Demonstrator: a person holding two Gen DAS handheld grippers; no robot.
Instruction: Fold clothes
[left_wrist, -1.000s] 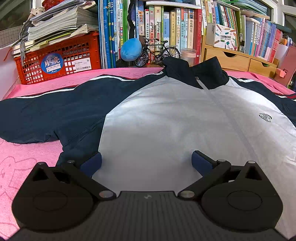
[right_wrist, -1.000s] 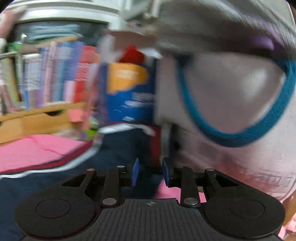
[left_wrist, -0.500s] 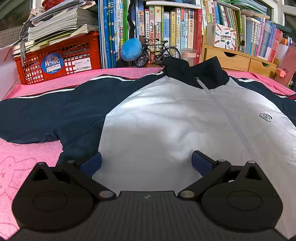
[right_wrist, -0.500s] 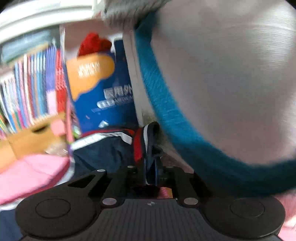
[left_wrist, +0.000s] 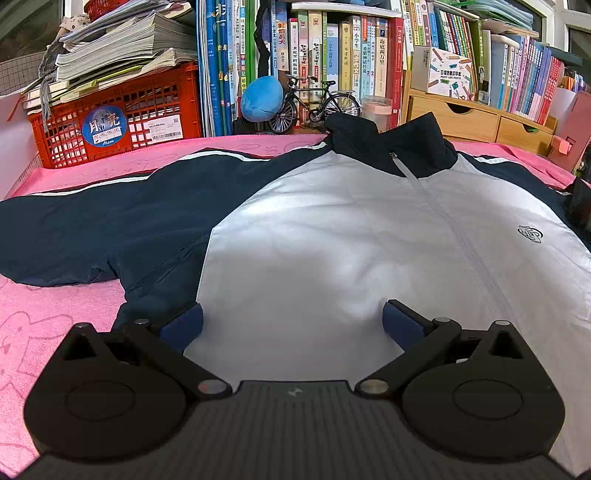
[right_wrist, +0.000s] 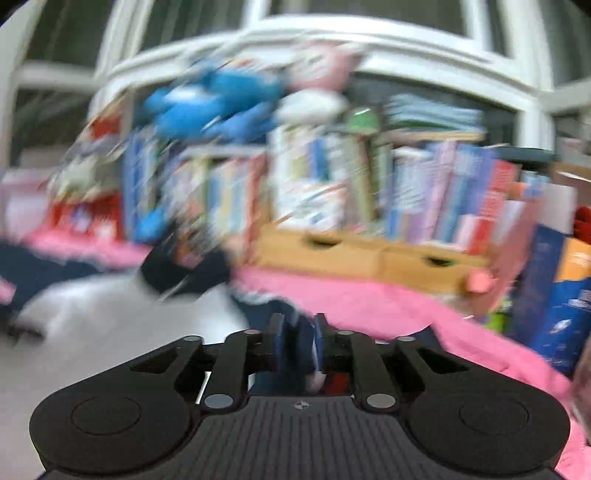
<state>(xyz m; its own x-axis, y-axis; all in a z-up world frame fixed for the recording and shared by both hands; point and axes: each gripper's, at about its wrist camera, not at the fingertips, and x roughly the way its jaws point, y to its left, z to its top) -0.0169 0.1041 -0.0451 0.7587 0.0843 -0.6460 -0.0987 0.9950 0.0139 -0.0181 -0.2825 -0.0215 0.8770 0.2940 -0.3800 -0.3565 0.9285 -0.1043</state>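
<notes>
the jacket lies spread face up on the pink cloth that covers the worktop, zipped, with its white front toward the camera and its dark collar at the far end. all places below are given from the jacket.

the left claw sits over the near hem of the white front, its blue pads spread wide apart with nothing between them. one dark sleeve stretches out flat to the left of the white front, a white stripe running along its far edge. a small logo is on the chest to the right of the zip.

behind the collar stand a toy bicycle, a blue ball and a row of books. behind the left sleeve is a red crate with stacked papers on top. behind the right shoulder are wooden drawers.

the right wrist view is heavily blurred. the right claw is drawn nearly together and pinches a fold of dark fabric with a bit of white and red in it, part of the jacket, at its right side. the white front shows to the left of that claw, pink cloth to its right, and the drawers and books beyond.
</notes>
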